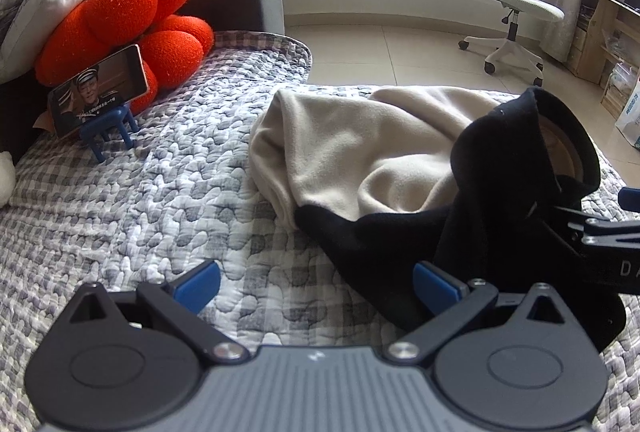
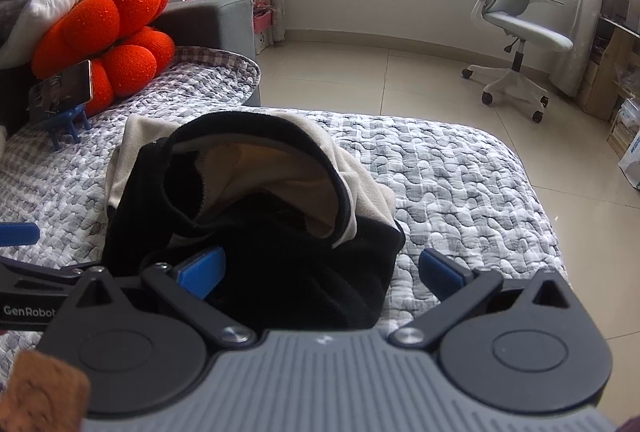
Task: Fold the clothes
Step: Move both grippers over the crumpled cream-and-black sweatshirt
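quilted bed (image 1: 160, 191), crumpled black-and-cream garment (image 1: 360, 151) partly hidden; left claw (image 1: 316, 286), right claw (image 2: 322, 272) wide apart, empty

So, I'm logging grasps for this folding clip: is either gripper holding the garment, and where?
Nothing is held. The left gripper and right gripper both stand open beside the black-and-cream garment.

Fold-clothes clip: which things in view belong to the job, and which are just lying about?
Job: black-and-cream garment, crumpled on the quilt; left gripper and right gripper, both open.
Lying about: orange cushion, phone on stand, office chair.
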Tool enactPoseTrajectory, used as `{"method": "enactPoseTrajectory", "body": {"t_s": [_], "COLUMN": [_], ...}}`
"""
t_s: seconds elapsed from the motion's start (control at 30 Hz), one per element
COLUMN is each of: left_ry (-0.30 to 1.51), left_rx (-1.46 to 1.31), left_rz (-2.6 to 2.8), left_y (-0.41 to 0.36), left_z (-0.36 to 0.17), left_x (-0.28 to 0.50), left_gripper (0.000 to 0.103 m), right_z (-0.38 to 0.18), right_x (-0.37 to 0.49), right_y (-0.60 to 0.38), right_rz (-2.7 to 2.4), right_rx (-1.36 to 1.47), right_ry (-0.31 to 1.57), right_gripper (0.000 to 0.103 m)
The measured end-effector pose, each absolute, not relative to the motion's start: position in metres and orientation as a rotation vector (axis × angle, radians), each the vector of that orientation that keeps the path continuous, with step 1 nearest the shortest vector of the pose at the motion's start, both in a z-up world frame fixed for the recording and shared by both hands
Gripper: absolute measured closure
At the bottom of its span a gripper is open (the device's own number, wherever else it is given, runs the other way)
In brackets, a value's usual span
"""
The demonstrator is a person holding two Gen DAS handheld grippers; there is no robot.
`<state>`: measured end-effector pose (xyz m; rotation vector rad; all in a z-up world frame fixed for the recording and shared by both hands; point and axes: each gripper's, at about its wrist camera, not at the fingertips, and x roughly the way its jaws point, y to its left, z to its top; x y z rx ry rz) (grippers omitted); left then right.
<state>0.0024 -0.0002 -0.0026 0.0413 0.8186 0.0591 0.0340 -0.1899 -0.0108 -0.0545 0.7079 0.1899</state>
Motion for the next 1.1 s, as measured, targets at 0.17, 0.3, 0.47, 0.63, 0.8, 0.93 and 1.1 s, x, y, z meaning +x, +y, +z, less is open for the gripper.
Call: {"method": "enactPoseTrajectory", "body": {"t_s": [0.17, 0.3, 0.47, 0.63, 0.8, 0.93, 1.1], "left_ry": [0.823, 0.826, 0.833, 0.836, 0.839, 0.841, 0.844], "left_rx": [0.03, 0.039, 0.048, 0.052, 0.057, 0.06, 0.061], "left_rz": [0.053, 0.054, 0.048, 0.049, 0.051, 0.056, 0.055], "left_y": [-0.0011, -0.0026, -0.0036, -0.0033, -0.0036, -0.004, -0.0036], "left_z": [-0.0022, -0.0025, -0.0026, -0.0025, -0.003, -0.0033, -0.0034], "left_x": [0.0035, 0.0043, 0.0048, 0.0051, 0.0059, 0.006, 0.0068], "left_gripper": [0.0, 0.0, 0.0, 0.0, 0.0, 0.0, 0.0], "right_z": [-0.0102, -0.0099, -0.0106, -0.0109, -0.0106, -0.0102, -0.0105], "right_x": [0.0339, 0.0338, 0.0339, 0.0347, 0.0359, 0.0354, 0.035], "right_y": [-0.189, -0.1886, -0.1872, -0.1878, -0.1889, -0.1884, -0.1877], "right_rz": [0.188, 0.182, 0.178, 0.172, 0.168, 0.168, 0.168], "right_rx": [-0.049, -0.048, -0.049, -0.039, -0.028, -0.037, -0.05], "right_ry": [0.713, 0.714, 0.716, 0.721, 0.726, 0.722, 0.717], "right_gripper": [0.0, 0.0, 0.0, 0.0, 0.0, 0.0, 0.0]}}
